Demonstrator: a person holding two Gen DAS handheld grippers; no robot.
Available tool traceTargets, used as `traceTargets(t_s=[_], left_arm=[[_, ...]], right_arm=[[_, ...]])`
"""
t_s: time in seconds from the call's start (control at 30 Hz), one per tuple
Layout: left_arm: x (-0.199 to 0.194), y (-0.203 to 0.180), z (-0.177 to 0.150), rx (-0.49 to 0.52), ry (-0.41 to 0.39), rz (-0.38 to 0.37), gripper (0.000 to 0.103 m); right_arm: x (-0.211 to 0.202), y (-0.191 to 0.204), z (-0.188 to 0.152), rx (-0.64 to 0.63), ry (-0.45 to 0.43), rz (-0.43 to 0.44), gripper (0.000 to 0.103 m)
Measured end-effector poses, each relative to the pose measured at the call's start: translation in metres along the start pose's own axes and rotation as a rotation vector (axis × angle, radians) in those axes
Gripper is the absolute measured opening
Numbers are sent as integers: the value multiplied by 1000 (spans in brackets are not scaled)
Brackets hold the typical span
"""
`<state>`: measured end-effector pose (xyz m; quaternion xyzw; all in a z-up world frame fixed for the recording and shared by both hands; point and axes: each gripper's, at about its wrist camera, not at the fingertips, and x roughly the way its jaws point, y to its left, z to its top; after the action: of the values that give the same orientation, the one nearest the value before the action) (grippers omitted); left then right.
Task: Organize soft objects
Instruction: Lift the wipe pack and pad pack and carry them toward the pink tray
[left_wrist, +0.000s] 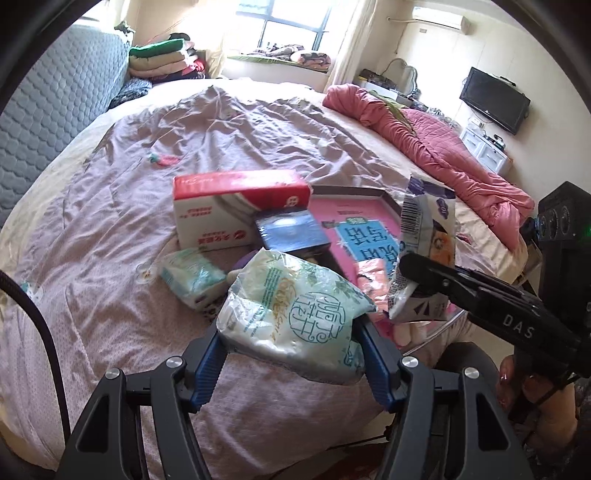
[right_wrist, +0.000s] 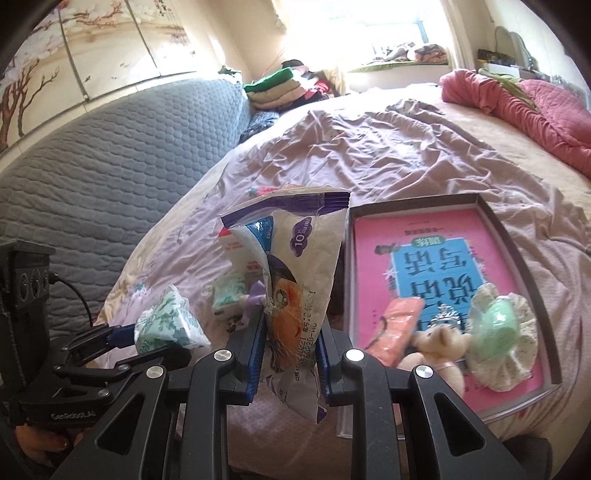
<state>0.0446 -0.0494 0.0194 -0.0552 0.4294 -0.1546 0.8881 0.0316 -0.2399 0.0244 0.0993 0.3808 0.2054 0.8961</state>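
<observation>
I am holding a tissue pack (left_wrist: 295, 314) in my left gripper (left_wrist: 291, 354), its blue fingers (left_wrist: 207, 354) spread fairly wide and pressing on both sides of the soft green-and-white wrapper, which is bulging out above them and hanging clear of the bed (left_wrist: 110, 221). In the right wrist view the same pack (right_wrist: 168, 325) is showing low on the left, at the tip of that gripper.

My right gripper (right_wrist: 290, 365) is pinching a flat purple-and-white packet (right_wrist: 295, 266) with its jaws drawn narrow; the packet is standing upright between the blue fingers (right_wrist: 253, 354) and its crimped top edge is pointing up. From the left wrist view the packet (left_wrist: 424, 236) is sticking up from the black gripper that is coming in from the right, above the near corner of the box.

On the bed behind, a red-and-white carton (left_wrist: 229, 210) is lying beside a dark blue pack (left_wrist: 291, 232), and a small green tissue pack (left_wrist: 192, 275) is sitting just in front of the carton. To the right, an open shallow box (right_wrist: 517, 236) is lying on the sheet with a pink book (right_wrist: 436, 258) in it; a small teddy bear (right_wrist: 439, 347), an orange pouch (right_wrist: 395, 328) and a green frilly ball (right_wrist: 498, 328) are resting on the book. A rumpled red quilt (left_wrist: 424, 133) is lying along the far side of the bed
</observation>
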Motion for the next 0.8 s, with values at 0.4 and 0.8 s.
traceTargets(t_s=[0.4, 0.8], left_arm=[[-12, -31, 10, 24, -22, 29, 66], [-17, -54, 27, 53, -47, 13, 66]], right_arm=[[-35, -5, 9, -14, -67, -27, 25], [-78, -43, 18, 57, -163, -89, 25]])
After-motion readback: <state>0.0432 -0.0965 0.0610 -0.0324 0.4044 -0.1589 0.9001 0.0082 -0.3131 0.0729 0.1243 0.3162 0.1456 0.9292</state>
